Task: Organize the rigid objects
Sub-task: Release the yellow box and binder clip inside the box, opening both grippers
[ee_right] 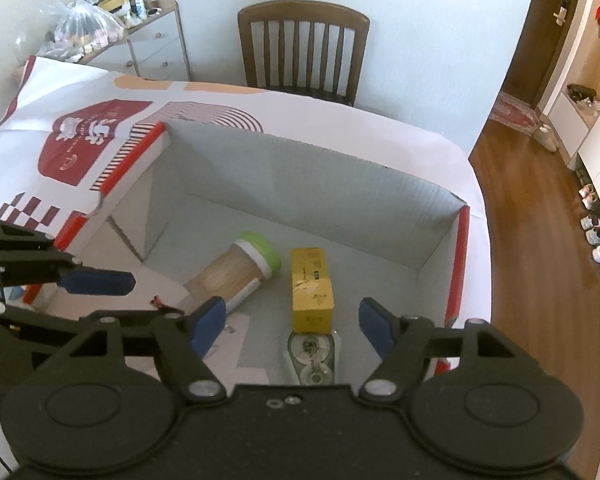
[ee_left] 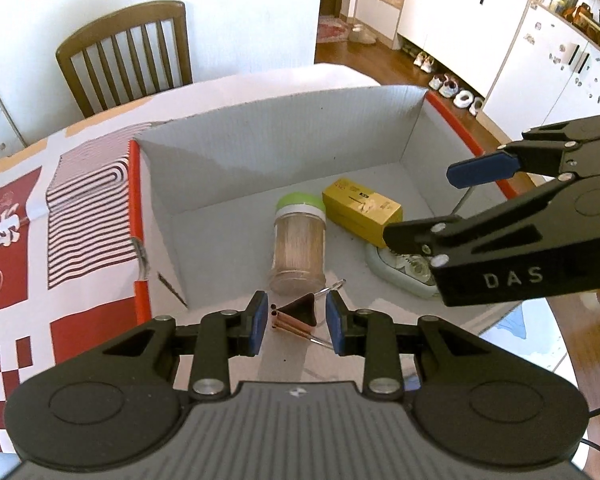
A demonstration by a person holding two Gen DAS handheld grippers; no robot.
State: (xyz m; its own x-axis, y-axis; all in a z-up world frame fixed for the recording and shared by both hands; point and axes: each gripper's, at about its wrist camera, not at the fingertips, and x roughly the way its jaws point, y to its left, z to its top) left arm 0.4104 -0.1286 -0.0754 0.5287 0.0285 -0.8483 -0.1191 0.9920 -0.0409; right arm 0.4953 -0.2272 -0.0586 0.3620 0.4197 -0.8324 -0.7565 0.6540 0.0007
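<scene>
An open cardboard box (ee_left: 260, 152) with red edges sits on the table; it also shows in the right wrist view (ee_right: 300, 184). Inside lie a clear jar with a green lid (ee_left: 298, 252) (ee_right: 236, 270), a yellow carton (ee_left: 362, 208) (ee_right: 311, 288) and a pale oval tin (ee_left: 404, 270) (ee_right: 311, 360). A black binder clip (ee_left: 300, 310) lies on the box floor between my left gripper's open fingers. My left gripper (ee_left: 298, 326) is open and empty, just above the clip. My right gripper (ee_right: 290, 326) is open and empty, above the yellow carton and tin; it shows in the left wrist view (ee_left: 432, 204).
The box rests on a red and white patterned tablecloth (ee_left: 40, 240). A wooden chair (ee_right: 304, 48) stands behind the table. A drawer unit with clutter (ee_right: 140, 40) is at the back left. Wooden floor and white cabinets (ee_left: 500, 52) lie to the right.
</scene>
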